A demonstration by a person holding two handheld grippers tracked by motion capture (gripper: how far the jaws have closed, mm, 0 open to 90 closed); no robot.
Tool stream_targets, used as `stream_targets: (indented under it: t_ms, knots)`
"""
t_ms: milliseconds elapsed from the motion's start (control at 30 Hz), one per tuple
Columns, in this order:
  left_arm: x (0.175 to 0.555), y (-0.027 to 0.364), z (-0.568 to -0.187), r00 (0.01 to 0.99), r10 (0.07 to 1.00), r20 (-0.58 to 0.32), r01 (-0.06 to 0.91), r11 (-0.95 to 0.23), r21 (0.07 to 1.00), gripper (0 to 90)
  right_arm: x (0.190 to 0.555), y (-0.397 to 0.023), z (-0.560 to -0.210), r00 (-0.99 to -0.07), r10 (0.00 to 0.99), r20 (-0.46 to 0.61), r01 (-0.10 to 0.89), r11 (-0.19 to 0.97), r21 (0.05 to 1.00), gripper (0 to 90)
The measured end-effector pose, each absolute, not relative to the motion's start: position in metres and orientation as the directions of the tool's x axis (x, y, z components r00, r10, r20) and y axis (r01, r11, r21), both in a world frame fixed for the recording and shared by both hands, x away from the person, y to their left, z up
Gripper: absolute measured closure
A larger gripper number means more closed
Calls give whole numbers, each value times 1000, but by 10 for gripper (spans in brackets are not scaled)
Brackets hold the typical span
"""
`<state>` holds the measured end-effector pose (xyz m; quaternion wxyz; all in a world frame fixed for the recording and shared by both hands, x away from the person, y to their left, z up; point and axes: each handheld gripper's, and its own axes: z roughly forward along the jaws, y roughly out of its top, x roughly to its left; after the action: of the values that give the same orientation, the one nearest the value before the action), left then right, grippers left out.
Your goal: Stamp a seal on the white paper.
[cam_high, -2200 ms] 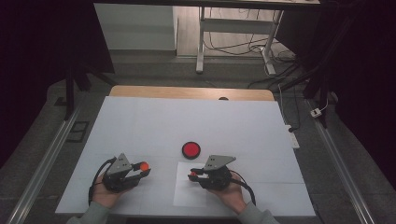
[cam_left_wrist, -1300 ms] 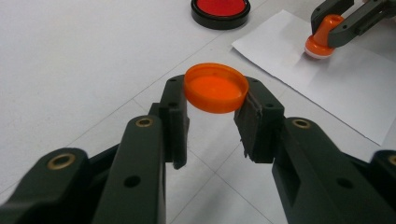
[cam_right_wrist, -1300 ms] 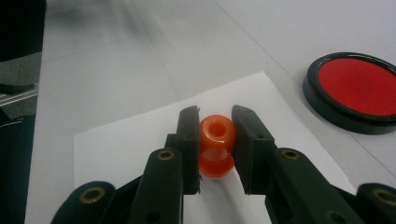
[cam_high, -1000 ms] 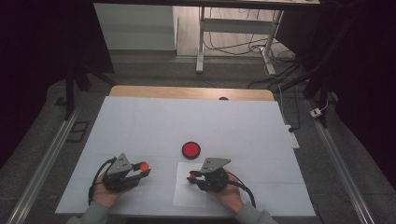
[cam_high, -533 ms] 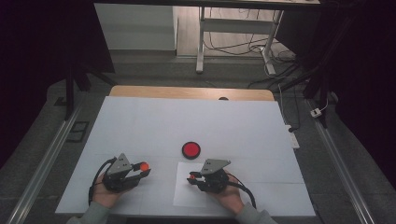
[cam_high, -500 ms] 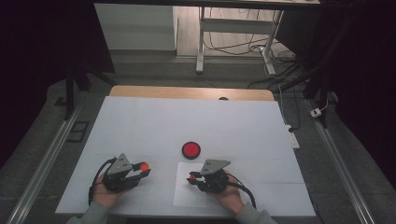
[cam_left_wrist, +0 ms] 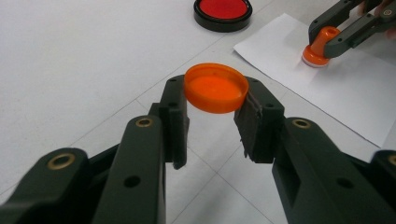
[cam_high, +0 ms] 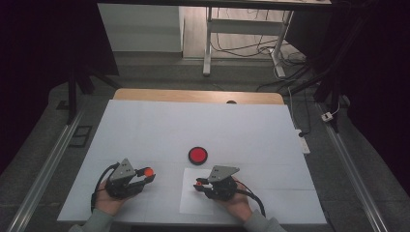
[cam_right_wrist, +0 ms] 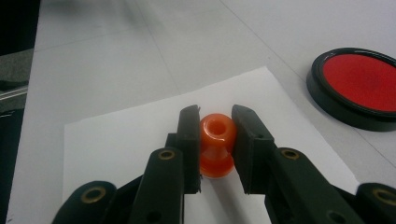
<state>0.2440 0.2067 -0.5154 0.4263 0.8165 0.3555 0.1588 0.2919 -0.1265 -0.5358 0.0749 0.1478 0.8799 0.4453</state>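
On the sheet of paper point(cam_high: 197, 193) near the front of the white surface point(cam_high: 145, 130), the right gripper point(cam_high: 199, 183) has its fingers point(cam_right_wrist: 188, 135) closed on an orange stamp point(cam_right_wrist: 216, 144), whose base rests on the paper. To its left, the left gripper point(cam_high: 149, 174) holds an orange cap point(cam_left_wrist: 216, 87) between its fingers point(cam_left_wrist: 173, 112), clamped at the rim and lifted above the surface. Just beyond the paper sits a round red ink pad point(cam_high: 197, 155) in a black case, uncovered.
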Motion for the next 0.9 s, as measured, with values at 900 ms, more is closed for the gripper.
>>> stream_targets:
  t_ms: [900]
  knots:
    - [244, 206, -514, 699, 714, -40, 441, -386, 810, 646, 291, -127, -536, -945, 328, -6, 189, 560, 807, 729]
